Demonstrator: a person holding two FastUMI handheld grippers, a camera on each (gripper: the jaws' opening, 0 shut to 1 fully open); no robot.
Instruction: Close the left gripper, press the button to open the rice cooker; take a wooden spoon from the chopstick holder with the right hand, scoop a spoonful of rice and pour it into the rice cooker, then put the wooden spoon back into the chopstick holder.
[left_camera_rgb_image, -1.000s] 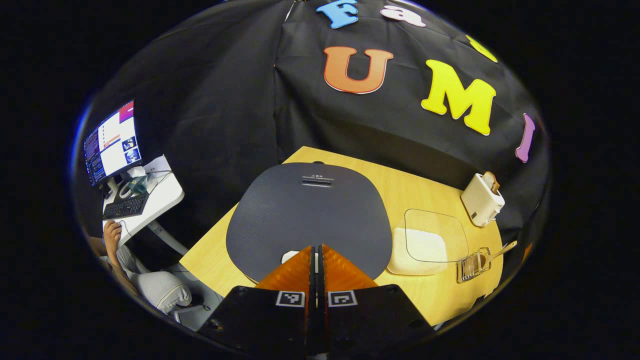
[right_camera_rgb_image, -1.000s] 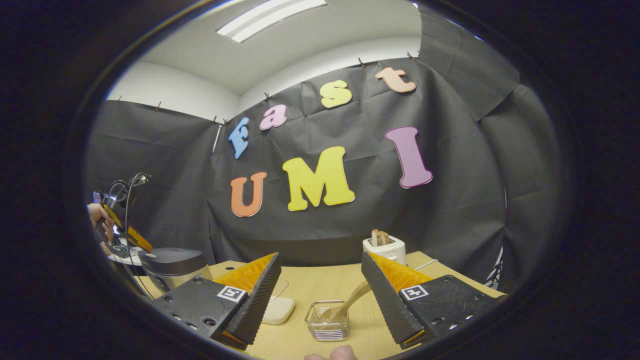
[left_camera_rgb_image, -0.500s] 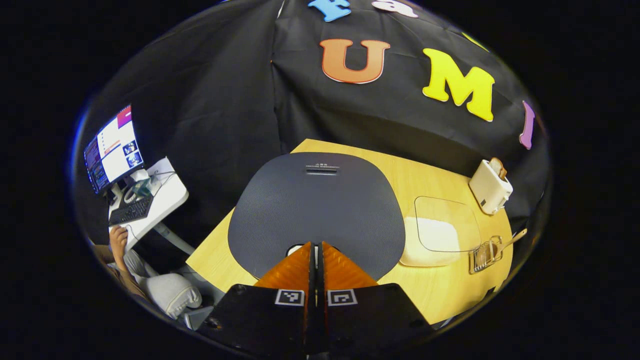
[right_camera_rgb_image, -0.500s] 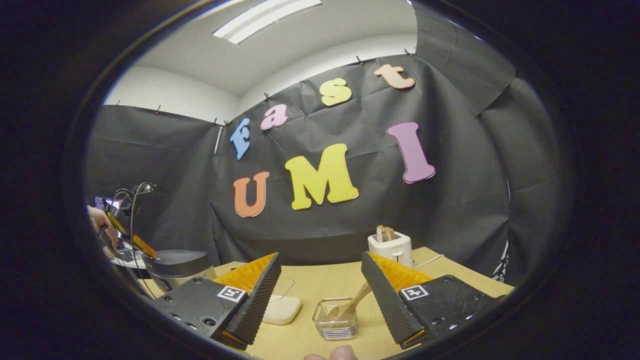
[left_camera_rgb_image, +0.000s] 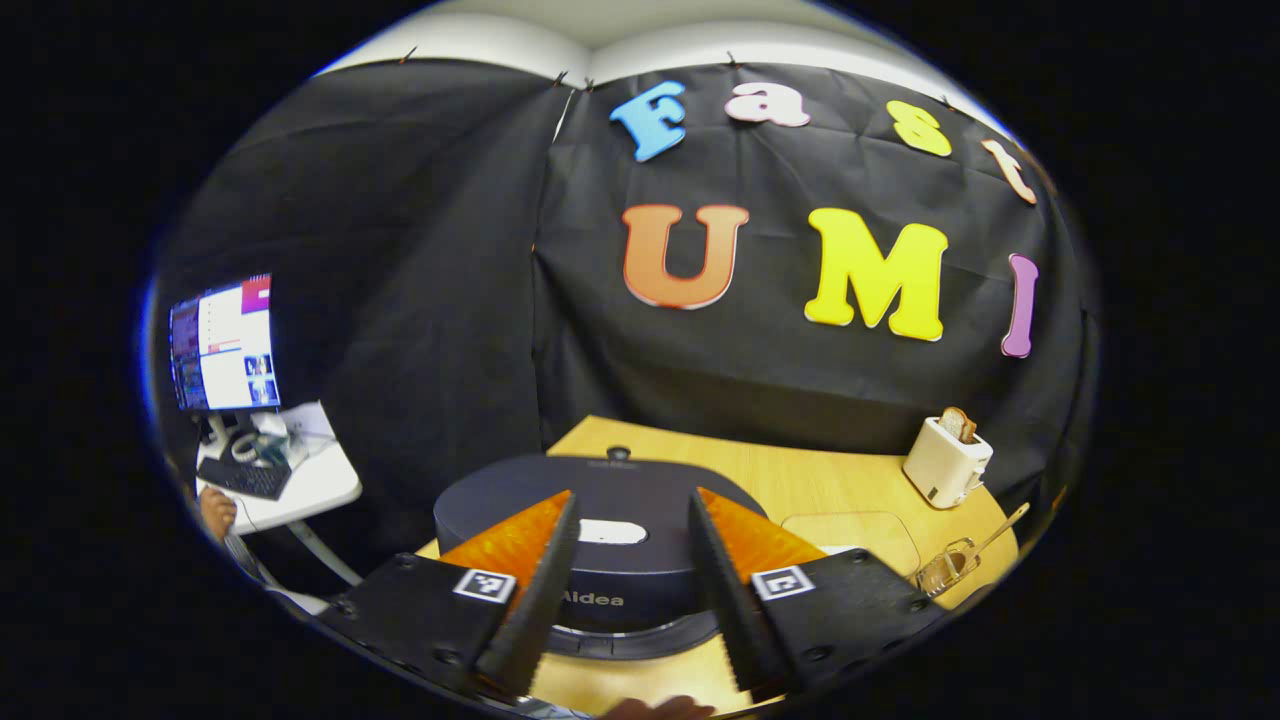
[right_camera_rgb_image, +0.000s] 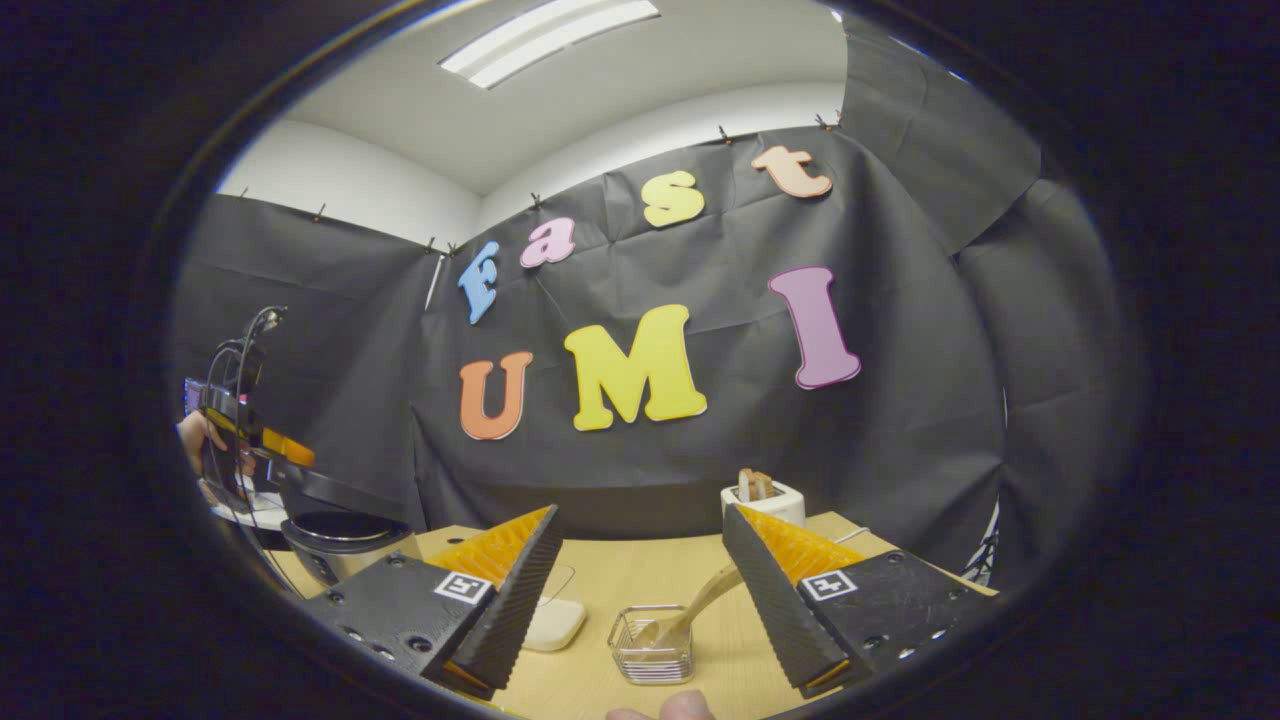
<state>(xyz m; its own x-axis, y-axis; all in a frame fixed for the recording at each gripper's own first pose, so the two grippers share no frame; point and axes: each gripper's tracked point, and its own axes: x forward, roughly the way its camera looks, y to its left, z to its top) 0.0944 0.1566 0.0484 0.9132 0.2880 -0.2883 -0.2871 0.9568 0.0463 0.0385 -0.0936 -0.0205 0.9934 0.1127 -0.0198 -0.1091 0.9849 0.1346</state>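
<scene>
The dark grey rice cooker (left_camera_rgb_image: 625, 575) stands right before my left gripper (left_camera_rgb_image: 630, 494), which is open, one finger on each side of the white button (left_camera_rgb_image: 612, 532) without touching it. The lid looks raised off the base (right_camera_rgb_image: 345, 540), with the left gripper (right_camera_rgb_image: 275, 448) above it. My right gripper (right_camera_rgb_image: 641, 510) is open and holds nothing, hovering above the wire chopstick holder (right_camera_rgb_image: 652, 652). The wooden spoon (right_camera_rgb_image: 705, 598) leans in the holder toward the right finger. A white rice dish with a clear lid (right_camera_rgb_image: 555, 620) lies between cooker and holder.
A white toaster (right_camera_rgb_image: 765, 497) with bread in it stands at the back of the wooden table (right_camera_rgb_image: 640, 570). Left of the table are a monitor (left_camera_rgb_image: 225, 345) and a white desk with a keyboard (left_camera_rgb_image: 270, 480). Black cloth walls close off the back.
The left gripper went from shut over the lid's button to open, and drew back and tilted up. The cooker lid has lifted. The right gripper barely moved.
</scene>
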